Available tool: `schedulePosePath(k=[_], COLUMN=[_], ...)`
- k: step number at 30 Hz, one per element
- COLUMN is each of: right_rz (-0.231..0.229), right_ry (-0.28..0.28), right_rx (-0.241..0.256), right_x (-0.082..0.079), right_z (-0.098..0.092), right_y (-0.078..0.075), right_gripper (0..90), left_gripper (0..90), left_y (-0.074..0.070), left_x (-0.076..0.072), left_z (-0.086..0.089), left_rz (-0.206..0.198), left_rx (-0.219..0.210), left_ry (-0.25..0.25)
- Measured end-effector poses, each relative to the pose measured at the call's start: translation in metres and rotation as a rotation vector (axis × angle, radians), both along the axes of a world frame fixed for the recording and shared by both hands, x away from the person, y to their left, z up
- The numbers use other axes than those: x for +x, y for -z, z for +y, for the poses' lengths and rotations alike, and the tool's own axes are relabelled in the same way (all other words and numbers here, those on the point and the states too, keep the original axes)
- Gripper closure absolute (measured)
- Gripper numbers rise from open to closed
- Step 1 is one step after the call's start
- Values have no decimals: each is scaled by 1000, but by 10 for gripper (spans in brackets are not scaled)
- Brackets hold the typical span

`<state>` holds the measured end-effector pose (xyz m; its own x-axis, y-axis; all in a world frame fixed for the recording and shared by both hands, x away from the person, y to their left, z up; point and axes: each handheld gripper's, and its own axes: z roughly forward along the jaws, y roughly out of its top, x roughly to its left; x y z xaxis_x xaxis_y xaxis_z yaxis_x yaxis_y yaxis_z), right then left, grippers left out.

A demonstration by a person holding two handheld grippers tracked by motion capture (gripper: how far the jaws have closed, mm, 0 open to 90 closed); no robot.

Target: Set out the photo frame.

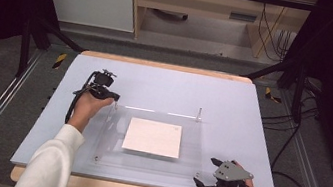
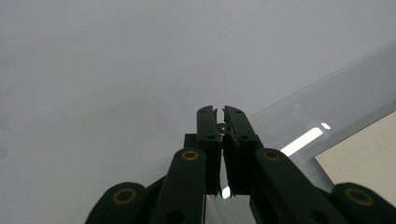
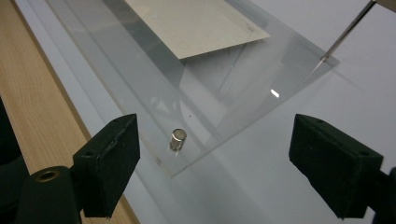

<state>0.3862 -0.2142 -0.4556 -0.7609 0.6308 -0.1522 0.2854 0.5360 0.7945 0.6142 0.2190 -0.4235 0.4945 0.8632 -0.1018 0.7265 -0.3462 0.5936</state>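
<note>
At the clear plate's (image 1: 148, 164) far-left corner your left tool (image 2: 219, 123) pinches a small metal pin (image 2: 222, 126), while your right tool (image 3: 215, 163) gapes wide, empty, beside the near-right corner.

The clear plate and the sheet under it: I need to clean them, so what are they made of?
The clear plate looks like glossy acrylic or glass: see-through, with bright glare streaks. The sheet looks like matte cream paper or card, flat and without shine.

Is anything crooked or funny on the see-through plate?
Its corner posts don't match: the far right post stands tall, the near right one is a short stub. The left gripper pinches a small metal piece at the far left corner.
</note>
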Motion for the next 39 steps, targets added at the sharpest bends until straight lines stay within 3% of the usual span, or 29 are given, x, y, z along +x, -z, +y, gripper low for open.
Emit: schedulePosePath(k=[6, 17, 31, 39], right_rz=[-6, -75, -182, -183], right_ry=[-8, -32, -38, -52], right_rx=[-91, -196, -173, -177], right_x=[0, 2, -1, 0], right_z=[6, 21, 25, 28], right_y=[9, 17, 10, 11], right_gripper=[149, 184, 288, 307], left_gripper=[851, 850, 849, 849], left_y=[0, 0, 1, 1], left_x=[2, 3, 5, 5], left_z=[1, 2, 4, 3], left_rz=[9, 13, 13, 10], left_rx=[-3, -8, -28, -17], left_ry=[4, 12, 12, 16])
